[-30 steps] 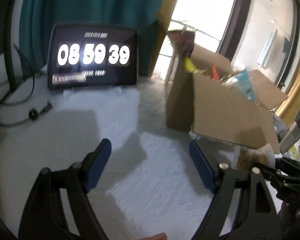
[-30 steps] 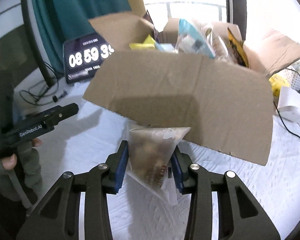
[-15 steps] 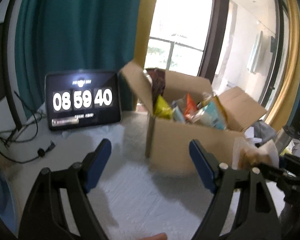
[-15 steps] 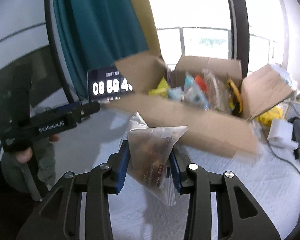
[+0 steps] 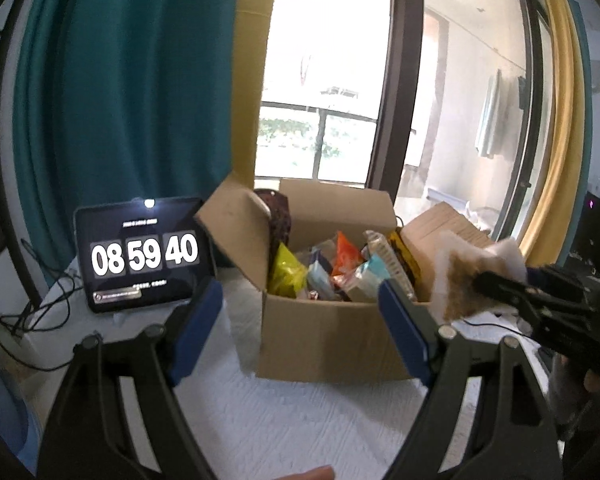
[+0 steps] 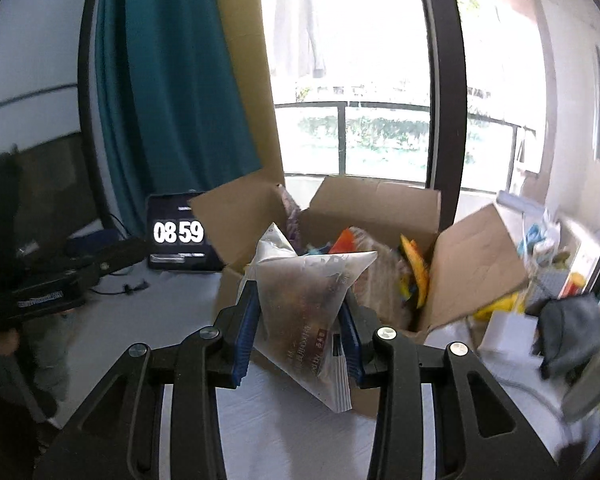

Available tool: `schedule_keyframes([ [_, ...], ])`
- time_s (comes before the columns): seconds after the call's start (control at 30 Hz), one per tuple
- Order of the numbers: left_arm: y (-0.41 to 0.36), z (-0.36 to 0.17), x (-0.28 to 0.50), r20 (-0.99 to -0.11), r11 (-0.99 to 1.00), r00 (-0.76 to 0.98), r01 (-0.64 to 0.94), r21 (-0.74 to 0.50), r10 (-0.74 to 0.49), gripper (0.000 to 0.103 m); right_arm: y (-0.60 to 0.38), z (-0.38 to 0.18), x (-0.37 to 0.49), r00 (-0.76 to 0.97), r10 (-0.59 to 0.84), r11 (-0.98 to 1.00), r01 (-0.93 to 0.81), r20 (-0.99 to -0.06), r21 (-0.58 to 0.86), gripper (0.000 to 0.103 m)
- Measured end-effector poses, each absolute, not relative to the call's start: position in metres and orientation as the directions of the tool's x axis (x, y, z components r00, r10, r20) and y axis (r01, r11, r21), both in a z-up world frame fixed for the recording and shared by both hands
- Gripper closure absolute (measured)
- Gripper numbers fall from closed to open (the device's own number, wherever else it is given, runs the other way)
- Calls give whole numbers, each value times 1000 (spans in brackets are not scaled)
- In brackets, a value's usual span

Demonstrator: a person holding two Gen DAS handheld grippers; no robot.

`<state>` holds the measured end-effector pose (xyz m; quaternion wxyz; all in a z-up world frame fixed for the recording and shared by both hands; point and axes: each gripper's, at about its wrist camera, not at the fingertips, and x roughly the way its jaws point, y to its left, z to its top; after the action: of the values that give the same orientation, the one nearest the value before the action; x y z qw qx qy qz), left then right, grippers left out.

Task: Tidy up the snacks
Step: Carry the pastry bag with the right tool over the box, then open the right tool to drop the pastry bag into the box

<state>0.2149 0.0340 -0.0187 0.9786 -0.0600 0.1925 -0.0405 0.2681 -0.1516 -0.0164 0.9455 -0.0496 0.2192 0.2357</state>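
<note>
Table (image 5: 300,412): white cloth; open box (image 5: 332,340) of snacks
Bag (image 6: 304,304): looked light, crinkly; right gripper (image 6: 298,332) pinched its middle
Left gripper (image 5: 300,320): spread, empty

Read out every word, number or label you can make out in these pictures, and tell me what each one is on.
"08 59 40": tablet clock; the right wrist view shows only "08 59".
"by": snack pouch in the right gripper; its other print is too blurred to read.
Small lines above and below the tablet digits: unreadable.
Label on the left gripper's body: too blurred.
Packets in the cardboard box: no readable print.
</note>
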Motion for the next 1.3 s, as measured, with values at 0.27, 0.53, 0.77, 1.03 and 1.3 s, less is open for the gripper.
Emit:
schedule_keyframes([
  [0.27,29,-10,236,-364,990,925,75,-118,-113,22,-144,-10,309,811,399,886,-462,-427,-50,63],
  [0.53,29,1,265,-345,994,933,73,-84,-98,22,-135,-2,350,815,405,885,-463,-414,-46,63],
  [0.77,31,4,301,-324,996,942,73,-47,-84,22,-131,2,372,822,406,887,-459,-401,-43,63],
  [1.03,44,-9,337,-343,995,936,45,-92,-74,22,-129,-14,411,818,379,904,-427,-433,-17,63],
  [1.3,56,-19,362,-347,996,938,-5,-84,-24,22,-115,-33,462,802,357,920,-390,-480,33,62],
])
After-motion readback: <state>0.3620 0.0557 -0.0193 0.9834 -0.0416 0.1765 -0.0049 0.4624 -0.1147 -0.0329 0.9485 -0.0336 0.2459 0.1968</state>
